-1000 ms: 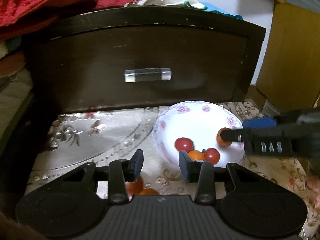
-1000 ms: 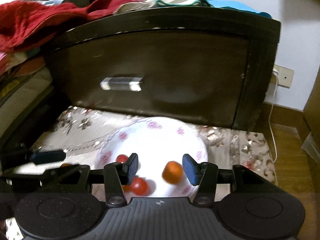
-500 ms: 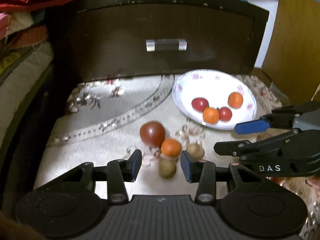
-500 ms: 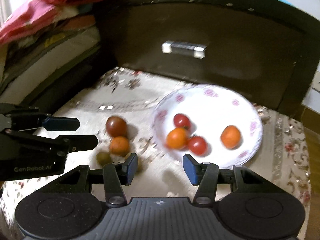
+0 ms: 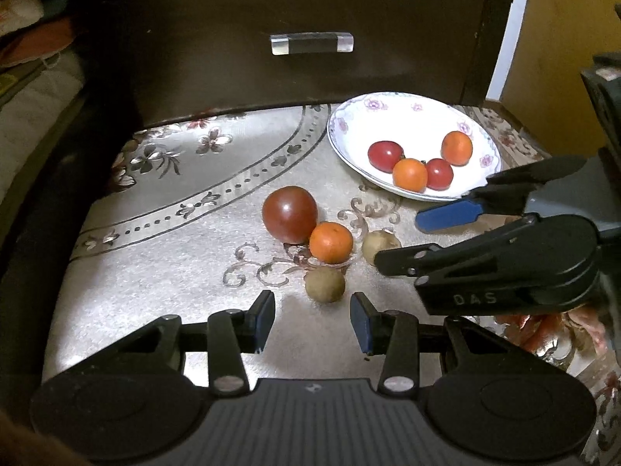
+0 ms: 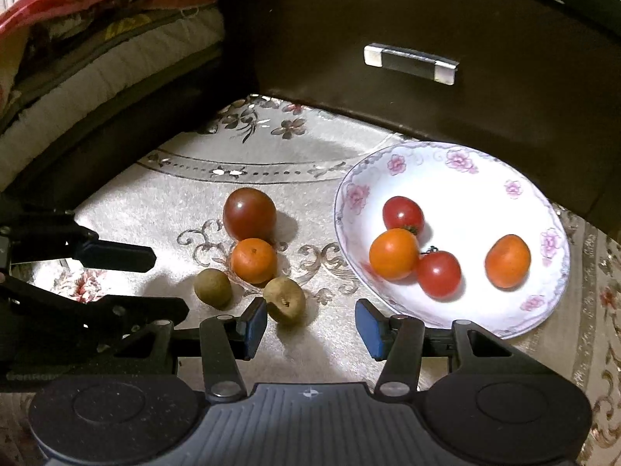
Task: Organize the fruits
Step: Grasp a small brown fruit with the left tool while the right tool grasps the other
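Note:
A white flowered plate (image 5: 349,132) (image 6: 458,167) holds two red tomatoes (image 6: 403,213) (image 6: 438,273) and two small oranges (image 6: 394,254) (image 6: 507,260). On the cloth beside it lie a dark red tomato (image 5: 289,213) (image 6: 249,214), a small orange (image 5: 331,242) (image 6: 254,260) and two brown round fruits (image 5: 324,284) (image 5: 378,244) (image 6: 212,287) (image 6: 284,299). My left gripper (image 5: 312,320) is open and empty, just short of the nearer brown fruit. My right gripper (image 6: 310,326) is open and empty, with a brown fruit by its left finger.
A dark wooden drawer front with a metal handle (image 5: 312,43) (image 6: 409,63) stands behind the plate. Folded bedding (image 6: 97,50) lies at the left. The right gripper (image 5: 485,233) crosses the left wrist view on the right; the left gripper (image 6: 77,272) shows at left in the right wrist view.
Both grippers have pulled back and up from the plate; the loose fruits on the cloth came into view. An orange left by the right gripper now rests in the plate.

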The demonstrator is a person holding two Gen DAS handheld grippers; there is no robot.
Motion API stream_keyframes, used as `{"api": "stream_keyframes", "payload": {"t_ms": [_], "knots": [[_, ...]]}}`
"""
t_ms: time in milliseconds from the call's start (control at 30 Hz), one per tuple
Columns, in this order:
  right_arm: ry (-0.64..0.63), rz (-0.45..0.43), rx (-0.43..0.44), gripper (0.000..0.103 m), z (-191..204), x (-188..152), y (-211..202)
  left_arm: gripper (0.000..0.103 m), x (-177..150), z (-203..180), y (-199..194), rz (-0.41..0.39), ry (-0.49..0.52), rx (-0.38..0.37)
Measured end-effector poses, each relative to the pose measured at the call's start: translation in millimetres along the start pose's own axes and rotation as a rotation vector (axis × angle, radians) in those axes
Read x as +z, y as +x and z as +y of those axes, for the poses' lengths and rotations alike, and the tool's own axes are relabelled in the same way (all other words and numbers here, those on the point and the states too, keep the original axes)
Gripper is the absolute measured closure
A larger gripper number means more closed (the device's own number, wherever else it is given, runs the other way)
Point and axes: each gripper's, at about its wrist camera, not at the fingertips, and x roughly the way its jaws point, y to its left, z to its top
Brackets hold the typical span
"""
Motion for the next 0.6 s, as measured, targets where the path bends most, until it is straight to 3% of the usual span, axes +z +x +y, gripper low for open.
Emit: {"api": "stream_keyframes", "payload": {"t_ms": [333, 433, 500, 600], "knots": [[-0.030, 0.013, 0.020, 0.056, 4, 2, 14, 0.055, -3, -5, 18, 0.011, 0.057, 0.010], [-0.046, 0.023, 0.004, 0.064, 5, 2, 13, 0.055, -1, -4, 21, -0.001, 0.052, 0.009], [-0.036, 0.029, 0.007, 0.076, 3, 2, 12, 0.055, 2, -3, 22, -0.015, 0.038, 0.003], [-0.022, 0.037, 0.007, 0.081, 1, 1, 10, 0.055, 5, -1, 25, -0.026, 0.022, 0.001]]}}
